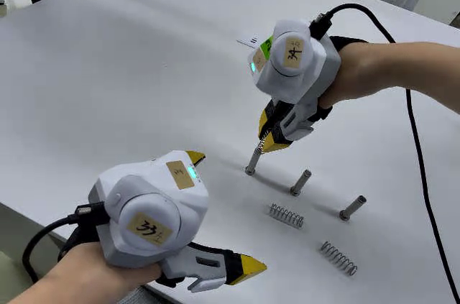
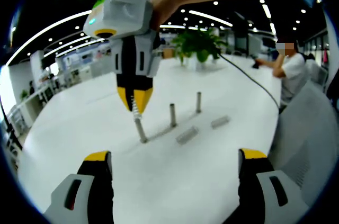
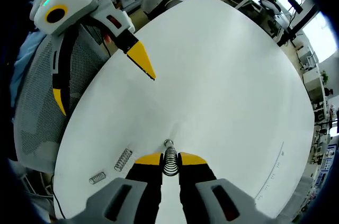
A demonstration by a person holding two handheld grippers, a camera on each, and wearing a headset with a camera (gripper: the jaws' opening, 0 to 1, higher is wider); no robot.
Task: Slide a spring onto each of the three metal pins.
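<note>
Pinching a spring (image 3: 170,163) between jaws drawn narrow around it, the right claw (image 1: 269,142) points steeply down at the table (image 1: 144,67). Most of the coil is buried between the yellow tips, so only a few turns stick out below them. Directly under those tips stands one pin (image 1: 253,162). The spring's lower end meets the pin's top, but the head view is too small to show whether the coil has gone over the tip or merely touches it. In the right gripper view the coil covers all but the pin's round end. The two other pins (image 1: 300,182) (image 1: 353,208) stand off to one side of the right claw, apart from each other and both bare. Two loose springs (image 1: 286,215) (image 1: 338,258) lie flat on the table on the left claw's side of the pin row, touching nothing; in the left gripper view they blur into grey stubs with no turns to be made out. The left claw (image 2: 175,155) hovers above the table well short of the pins, its jaws spread wide with nothing between them. The hand (image 1: 86,275) gripping it is cut off by the bottom edge of the head view.
</note>
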